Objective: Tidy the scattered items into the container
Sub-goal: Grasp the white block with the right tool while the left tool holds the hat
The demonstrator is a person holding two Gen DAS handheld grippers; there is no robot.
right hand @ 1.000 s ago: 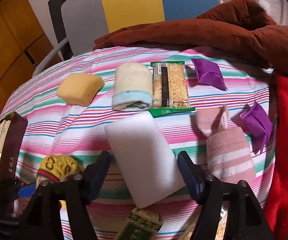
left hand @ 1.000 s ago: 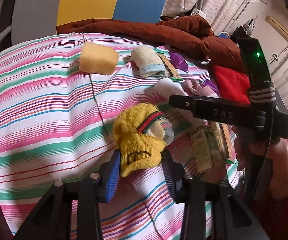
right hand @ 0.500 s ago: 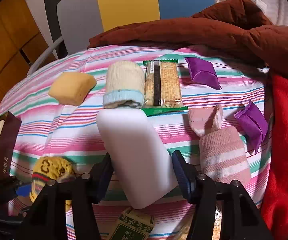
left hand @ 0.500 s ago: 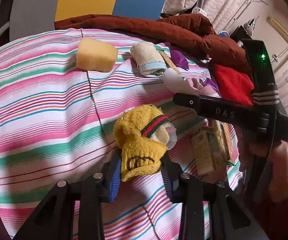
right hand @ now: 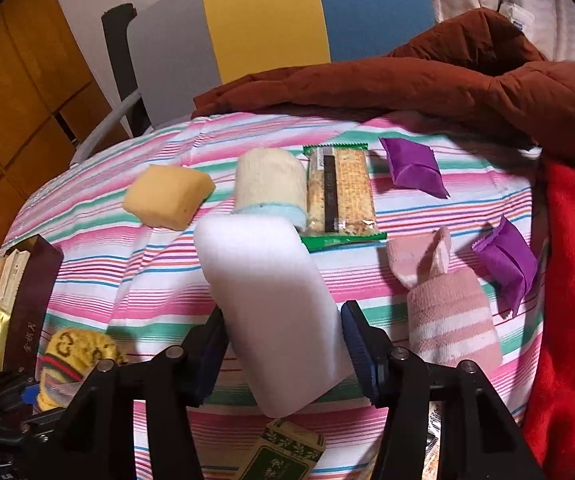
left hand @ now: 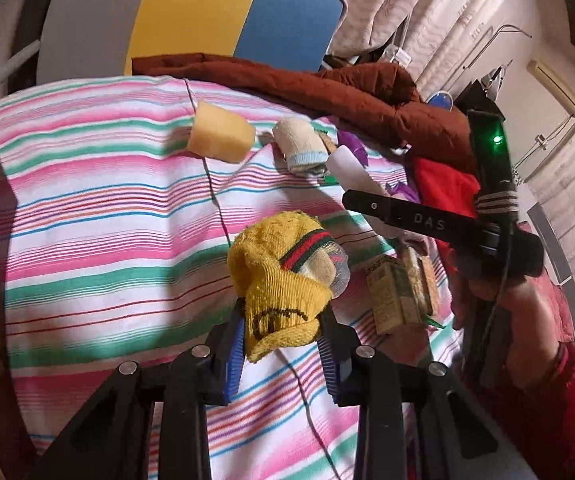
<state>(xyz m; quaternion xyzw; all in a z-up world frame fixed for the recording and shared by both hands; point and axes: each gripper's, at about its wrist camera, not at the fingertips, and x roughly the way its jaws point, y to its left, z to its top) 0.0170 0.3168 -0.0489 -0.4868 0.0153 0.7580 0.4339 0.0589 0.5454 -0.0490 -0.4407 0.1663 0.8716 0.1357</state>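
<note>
My left gripper [left hand: 283, 356] is shut on a yellow rolled sock [left hand: 283, 276] with a red-green band and holds it lifted off the striped cloth [left hand: 87, 216]. The sock also shows in the right wrist view [right hand: 75, 356]. My right gripper [right hand: 283, 352] is shut on a white foam block [right hand: 267, 312], raised above the cloth; the block also shows in the left wrist view [left hand: 347, 168]. A dark box container [right hand: 27, 296] with gold packets stands at the left edge.
On the cloth lie a yellow sponge [right hand: 167, 196], a cream sock roll [right hand: 267, 184], a cracker pack [right hand: 339, 192], two purple packets [right hand: 411, 164], a pink sock [right hand: 443, 308] and a green tea box [right hand: 283, 456]. A brown jacket [right hand: 407, 88] and red cloth [right hand: 571, 280] border the far and right sides.
Both grippers have closed on their items and lifted them: the left raised the yellow sock, the right raised the white foam block off the cloth.
</note>
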